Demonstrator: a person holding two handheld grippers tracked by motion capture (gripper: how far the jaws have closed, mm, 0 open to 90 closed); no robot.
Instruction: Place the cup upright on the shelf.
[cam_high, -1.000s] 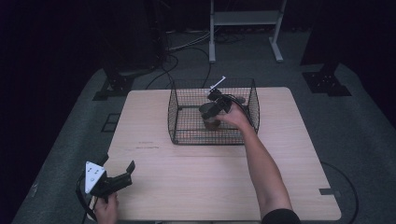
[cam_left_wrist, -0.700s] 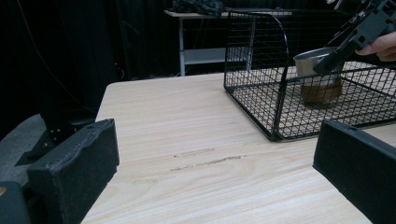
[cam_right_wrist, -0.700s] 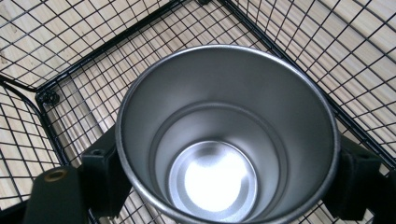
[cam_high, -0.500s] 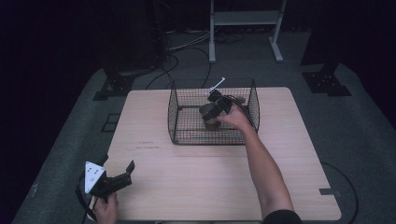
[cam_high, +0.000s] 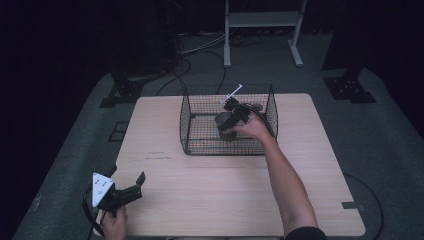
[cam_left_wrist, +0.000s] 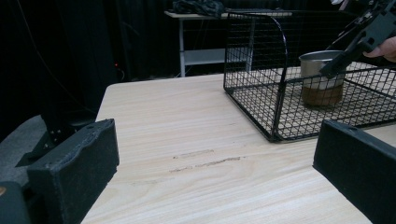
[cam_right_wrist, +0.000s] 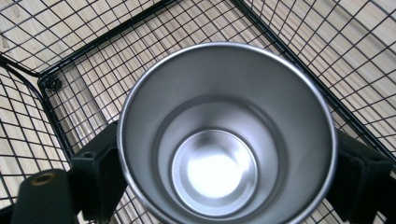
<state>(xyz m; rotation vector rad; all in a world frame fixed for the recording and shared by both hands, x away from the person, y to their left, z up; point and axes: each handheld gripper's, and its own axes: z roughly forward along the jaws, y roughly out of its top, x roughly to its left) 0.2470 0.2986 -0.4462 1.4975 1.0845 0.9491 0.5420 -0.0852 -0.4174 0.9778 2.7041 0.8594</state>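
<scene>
The steel cup (cam_right_wrist: 226, 135) stands upright inside the wire basket (cam_high: 186, 125), mouth up, axis vertical — the right gripper (cam_high: 231, 119) clamps its wall from 2 sides. The left gripper (cam_high: 126, 190), jaws spread and empty, sits well apart from the basket — near the table (cam_high: 210, 200) corner.

The steel cup (cam_right_wrist: 226, 135) stands upright and empty inside the wire basket (cam_high: 200, 120), its mouth open upward, brown band around its base, set between the right gripper's (cam_right_wrist: 229, 177) jaws.
</scene>
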